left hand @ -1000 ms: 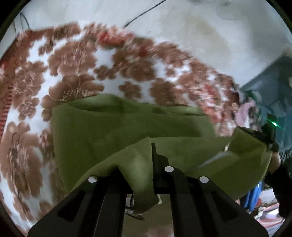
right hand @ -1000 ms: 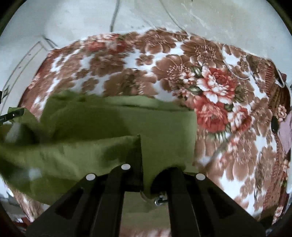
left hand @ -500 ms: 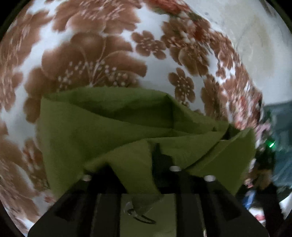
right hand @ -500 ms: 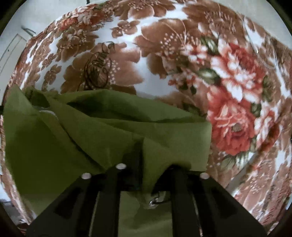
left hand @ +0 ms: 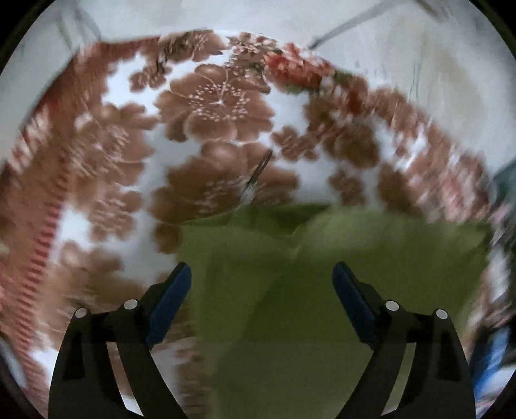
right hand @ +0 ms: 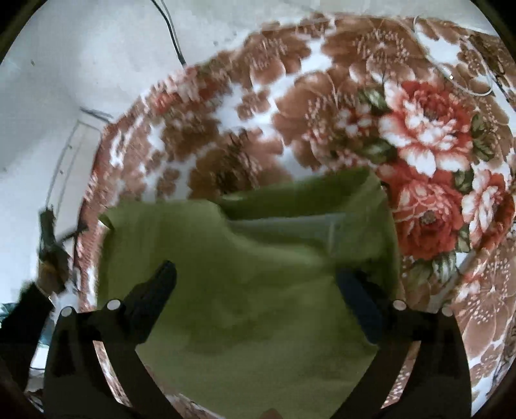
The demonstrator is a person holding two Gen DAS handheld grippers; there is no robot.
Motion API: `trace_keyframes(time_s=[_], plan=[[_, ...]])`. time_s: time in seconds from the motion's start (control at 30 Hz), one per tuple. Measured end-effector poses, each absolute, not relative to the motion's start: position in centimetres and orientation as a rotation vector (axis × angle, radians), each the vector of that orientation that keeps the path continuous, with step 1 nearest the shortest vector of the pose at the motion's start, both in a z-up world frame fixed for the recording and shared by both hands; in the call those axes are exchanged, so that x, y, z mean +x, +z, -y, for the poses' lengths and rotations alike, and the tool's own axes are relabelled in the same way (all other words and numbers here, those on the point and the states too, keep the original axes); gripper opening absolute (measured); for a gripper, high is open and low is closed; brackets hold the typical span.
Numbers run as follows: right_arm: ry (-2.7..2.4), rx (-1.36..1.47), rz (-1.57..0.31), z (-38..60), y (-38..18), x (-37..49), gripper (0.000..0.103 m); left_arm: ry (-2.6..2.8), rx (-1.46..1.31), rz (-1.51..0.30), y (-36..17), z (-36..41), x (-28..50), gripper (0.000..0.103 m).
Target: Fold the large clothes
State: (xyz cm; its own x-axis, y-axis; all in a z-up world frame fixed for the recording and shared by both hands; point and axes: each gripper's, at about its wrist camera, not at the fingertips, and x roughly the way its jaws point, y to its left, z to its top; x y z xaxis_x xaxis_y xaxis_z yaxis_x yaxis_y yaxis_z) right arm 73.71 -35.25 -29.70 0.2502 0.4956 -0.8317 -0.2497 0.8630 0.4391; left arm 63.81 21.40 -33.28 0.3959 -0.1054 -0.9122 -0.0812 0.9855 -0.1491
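Observation:
An olive-green garment point(left hand: 322, 274) lies folded over itself on a floral blanket point(left hand: 213, 106). My left gripper point(left hand: 261, 274) is open and empty, its blue-padded fingers spread above the garment's left part. In the right wrist view the same garment point(right hand: 245, 277) lies flat with a paler inner panel point(right hand: 290, 225) showing at its far edge. My right gripper point(right hand: 254, 274) is open and empty above the cloth. Both views are blurred by motion.
The brown, red and white floral blanket point(right hand: 419, 129) covers the bed around the garment. A pale wall point(right hand: 80, 58) with a dark cable point(right hand: 171, 29) stands behind. A thin dark object point(left hand: 258, 174) lies on the blanket beyond the garment.
Both grippers were shut on the green cloth and carried it forward and down. Now both are open, the cloth lies released on the blanket, and the grippers have drawn back.

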Motion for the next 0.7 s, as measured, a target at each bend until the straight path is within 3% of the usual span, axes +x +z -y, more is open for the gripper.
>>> trace_keyframes(time_s=[0.23,0.6,0.67,0.7], plan=[[0.331,0.050,-1.103,36.6,-28.4,73.6,0.098,0.080,0.195,-1.139,-36.0,-19.8,62.4,0.088],[0.116,-0.216,-1.151,36.4,-38.4,73.4,0.097,0.002,0.057,-1.160,-38.7,-20.4,66.5,0.086],[0.125,-0.228,-1.145,35.6,-39.5,74.0,0.095,-0.026,0.048,-1.181,-39.3,-20.2,66.9,0.080],[0.131,-0.228,-1.149,35.4,-39.9,74.3,0.089,-0.060,0.036,-1.206,-39.9,-20.0,67.2,0.070]])
